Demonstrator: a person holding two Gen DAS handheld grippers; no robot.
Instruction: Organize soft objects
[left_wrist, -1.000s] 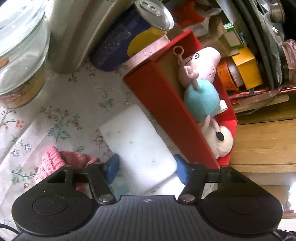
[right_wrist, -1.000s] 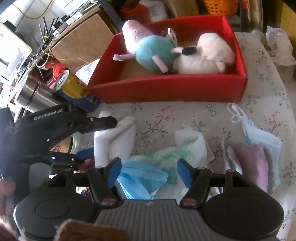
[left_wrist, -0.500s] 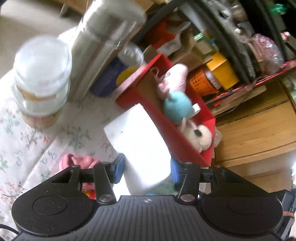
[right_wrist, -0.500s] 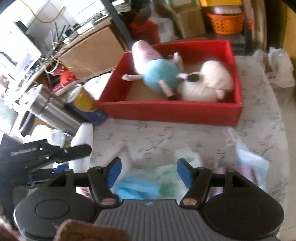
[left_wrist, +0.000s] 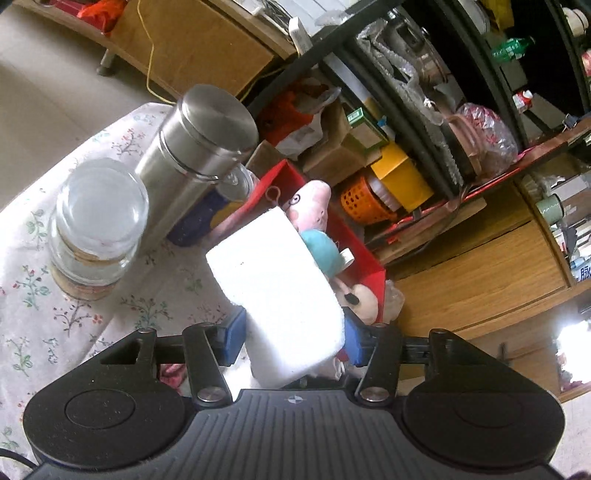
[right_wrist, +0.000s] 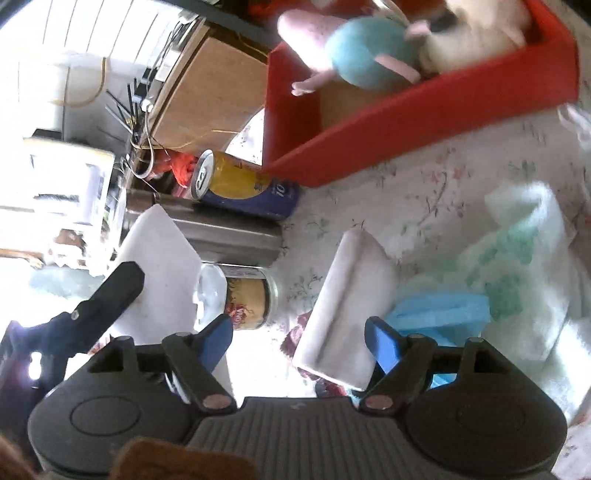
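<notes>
While the left hand-held gripper (left_wrist: 291, 341) carries the white sponge block (left_wrist: 275, 291) clear of the floral desk (left_wrist: 44, 295), its blue pads sit against both sides of the block near its lower end, though the jaws are easing apart slightly, so the hold looks light. The block hangs in front of the red box (left_wrist: 364, 251), which stands at the desk's far edge next to a steel flask (left_wrist: 195, 155) and a glass jar (left_wrist: 98, 221) and already holds a pig plush (left_wrist: 314, 206) and a cream plush (left_wrist: 360, 299). To finish this step well, the block probably needs to travel over the near red wall and be let go in the free brown floor beside the pig plush, not on top of the toys, and the pads should keep pressing until it is above that gap. The right hand-held gripper (right_wrist: 299, 341) is opening and grasps nothing; it hangs above a folded white cloth (right_wrist: 349, 299), with a blue face mask (right_wrist: 443, 310) and a green-and-white towel (right_wrist: 524, 266) lying just beside, towards the desk's near edge. That cloth seems the likely next pick, best taken across its narrow width. A drinks can (right_wrist: 243, 186) lies on its side against the red box.
</notes>
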